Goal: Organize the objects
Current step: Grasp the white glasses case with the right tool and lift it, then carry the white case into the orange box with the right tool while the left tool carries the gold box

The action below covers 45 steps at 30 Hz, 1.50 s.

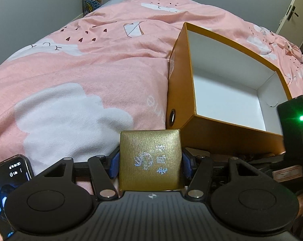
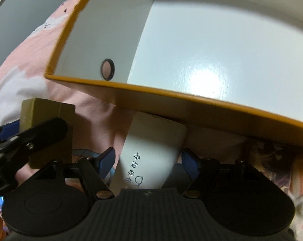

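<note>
1. We find the left tool closed on a small gold box; the blue pads press both side faces, and the box sits upright between them, printed face toward the camera.
2. We judge the gold box light and stiff, a cardboard carton with a ribbed foil finish. The flat side faces are the proper place to grip; hard squeezing could dent the walls.
3. The right tool has a white cylindrical container lying between its pads. The jaws stand partly apart; the right pad looks at or near the wall, the left pad seems a little clear. We cannot tell whether the grip is firm.
4. We judge the white container smooth and rounded, so liable to slip or roll. Whether it is ceramic or card we cannot tell; it should be treated as fragile and gripped across its middle.
5. A phone with a lit screen shows at the lower left edge of the left view.
6. Just beyond both tools stands the orange storage box, open-topped, white inside, with nothing visible in it. Its near wall rises in front of the white container.
7. All rests on a bed with a pink cloud-print duvet, a soft and uneven footing.
8. Far off, a wall and a door are visible.
</note>
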Motion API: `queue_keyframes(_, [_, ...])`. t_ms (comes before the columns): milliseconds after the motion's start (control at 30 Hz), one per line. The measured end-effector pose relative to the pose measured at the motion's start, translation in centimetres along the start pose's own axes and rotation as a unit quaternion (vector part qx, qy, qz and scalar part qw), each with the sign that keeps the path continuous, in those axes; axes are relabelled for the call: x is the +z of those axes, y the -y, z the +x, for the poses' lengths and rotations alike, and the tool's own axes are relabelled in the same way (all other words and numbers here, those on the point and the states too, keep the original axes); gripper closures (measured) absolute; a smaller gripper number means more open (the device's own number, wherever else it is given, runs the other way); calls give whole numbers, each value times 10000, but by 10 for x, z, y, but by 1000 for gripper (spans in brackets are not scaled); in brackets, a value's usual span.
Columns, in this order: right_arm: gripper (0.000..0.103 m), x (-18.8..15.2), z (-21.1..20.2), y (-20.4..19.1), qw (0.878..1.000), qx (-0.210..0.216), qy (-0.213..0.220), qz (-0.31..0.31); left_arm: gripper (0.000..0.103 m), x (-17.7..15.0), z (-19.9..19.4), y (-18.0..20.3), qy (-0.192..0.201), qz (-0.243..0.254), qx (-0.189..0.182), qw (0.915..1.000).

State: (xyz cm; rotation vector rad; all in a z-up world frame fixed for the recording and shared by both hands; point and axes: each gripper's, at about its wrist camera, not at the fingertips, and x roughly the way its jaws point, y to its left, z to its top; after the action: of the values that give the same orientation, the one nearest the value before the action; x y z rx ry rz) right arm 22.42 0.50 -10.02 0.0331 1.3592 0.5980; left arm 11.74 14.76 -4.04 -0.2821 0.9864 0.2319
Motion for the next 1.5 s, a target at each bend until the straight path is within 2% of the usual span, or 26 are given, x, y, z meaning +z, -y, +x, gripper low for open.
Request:
queue_keyframes(67, [32,-1,3,0,10000,0,-51,5,36,-1,0,2,19,33,19,10000])
queue_keyframes(233, [34,-10,-14,-4,9998,17,164,-120,36,-4,-6,8,168,60,25,9998])
queue_keyframes(500, [39,-34,-76,-19,9951,118,850,-486,36,-7,-35,16,600,97,-228,9979])
queue_keyframes(667, [41,-46,-110,-13,9908,204,1231,-522,36,-5,-51,22,895,140,-386,9951])
queue_keyframes(833, [42,-52,-144,-14,9841,113,1669,-589,36,-2,-64,26,1134,195,-433,9924])
queue_keyframes(967, [42,-54,-183,-8,9790,198,1946,-581,36,5,-72,31,1336,250,-448,9897])
queue_keyframes(1100, [42,-44,-209,-14,9725,215,2236,-611,36,14,-78,40,1485,311,-543,9869])
queue_keyframes(1300, [42,-26,-253,1,9589,126,2795,-474,36,36,-80,61,1629,536,-663,9829])
queue_keyframes(1400, [42,-12,-270,12,9493,-94,3122,-347,36,46,-69,75,1574,731,-671,9825])
queue_keyframes(1500, [42,5,-270,27,9454,-248,3244,-186,36,50,-51,89,1414,882,-637,9839])
